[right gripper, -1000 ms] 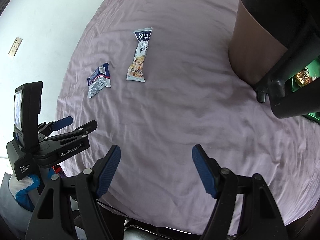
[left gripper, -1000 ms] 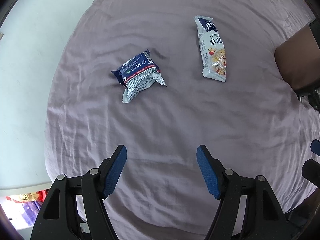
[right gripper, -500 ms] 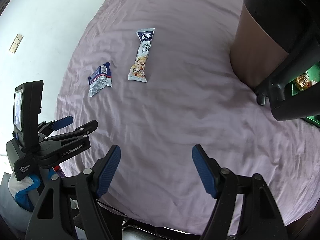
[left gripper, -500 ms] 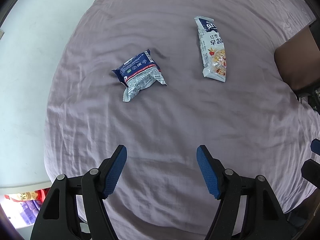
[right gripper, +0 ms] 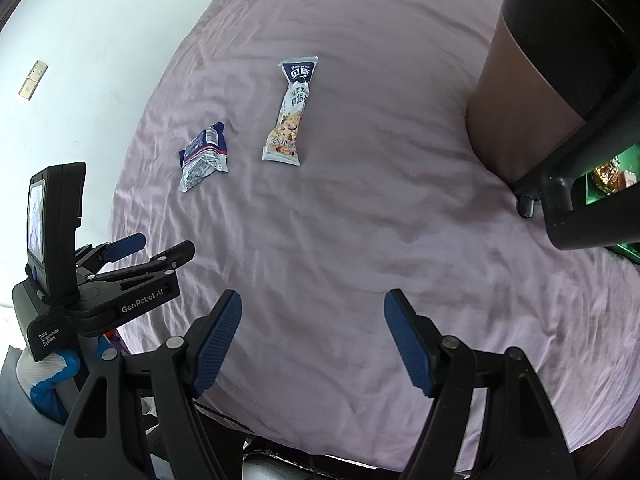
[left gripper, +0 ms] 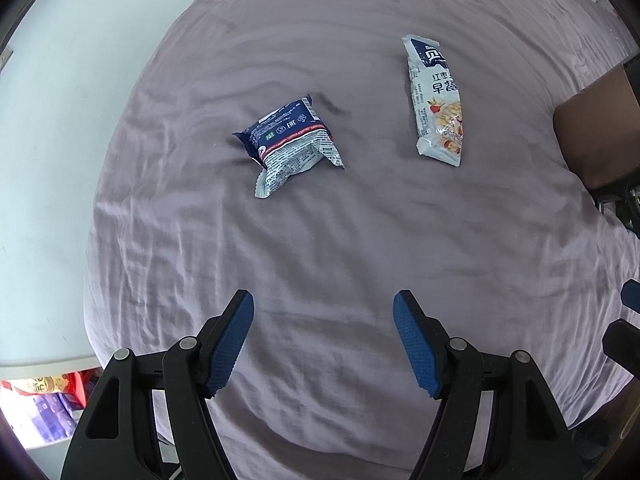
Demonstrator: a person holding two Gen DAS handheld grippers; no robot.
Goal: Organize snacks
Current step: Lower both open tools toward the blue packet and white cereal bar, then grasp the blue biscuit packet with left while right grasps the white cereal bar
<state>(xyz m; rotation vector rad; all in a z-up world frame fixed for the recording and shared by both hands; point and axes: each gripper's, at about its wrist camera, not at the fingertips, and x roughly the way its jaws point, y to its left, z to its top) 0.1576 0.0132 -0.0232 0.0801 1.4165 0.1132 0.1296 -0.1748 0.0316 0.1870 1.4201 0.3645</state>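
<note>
Both tools, left tool (left gripper: 323, 340) and right tool (right gripper: 313, 338), hang open and empty above the table (left gripper: 320, 240). The blue packet (left gripper: 290, 140), at 11 o'clock, is light and crinkly; grip its puffed middle. The long packet (left gripper: 438, 104) lies at 1 o'clock.

We had two snacks lying on the bedsheet (left gripper: 320, 260): the square cookie packet (left gripper: 290, 140) sat left of the long cereal bar (left gripper: 438, 104), apart, with a chair (right gripper: 568, 92) off right.

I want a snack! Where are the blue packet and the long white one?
blue packet (left gripper: 289, 139), left wrist view, middle of the wrapper.
long white packet (left gripper: 438, 101), left wrist view, middle of the wrapper.
</note>
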